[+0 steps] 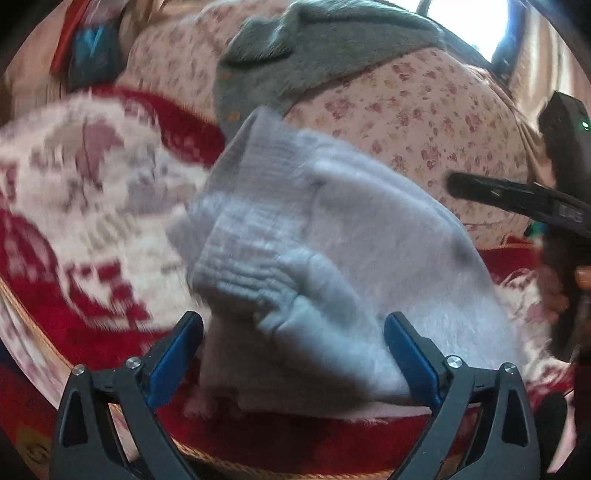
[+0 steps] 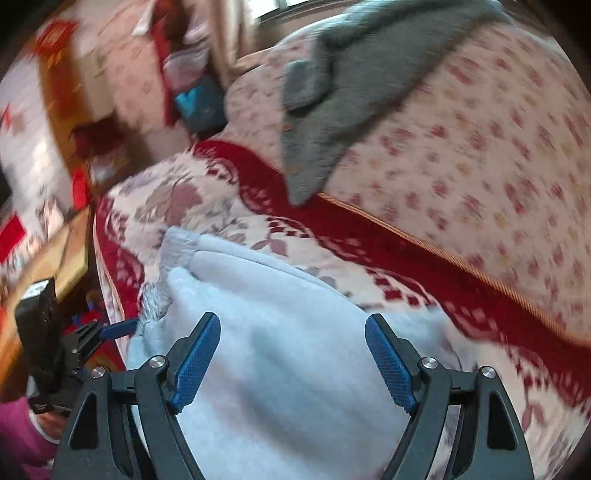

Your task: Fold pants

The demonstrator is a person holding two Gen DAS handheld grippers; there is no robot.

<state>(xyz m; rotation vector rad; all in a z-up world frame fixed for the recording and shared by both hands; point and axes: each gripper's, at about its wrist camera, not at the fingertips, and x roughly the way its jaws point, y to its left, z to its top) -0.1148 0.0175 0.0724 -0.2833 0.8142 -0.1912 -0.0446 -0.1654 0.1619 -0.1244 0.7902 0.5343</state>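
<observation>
Pale grey-lilac fleece pants lie folded in a thick bundle on a red and white patterned blanket, ribbed waistband toward the left. My left gripper is open, its blue pads either side of the bundle's near edge. The right gripper shows at the right edge of this view, above the pants' far side. In the right wrist view the pants fill the lower middle. My right gripper is open over them, holding nothing. The left gripper shows at the pants' left edge.
A grey garment lies on a floral quilt behind the blanket. The bed's edge runs at the left in the right wrist view, with a wooden surface and clutter beyond. A bright window is at the back.
</observation>
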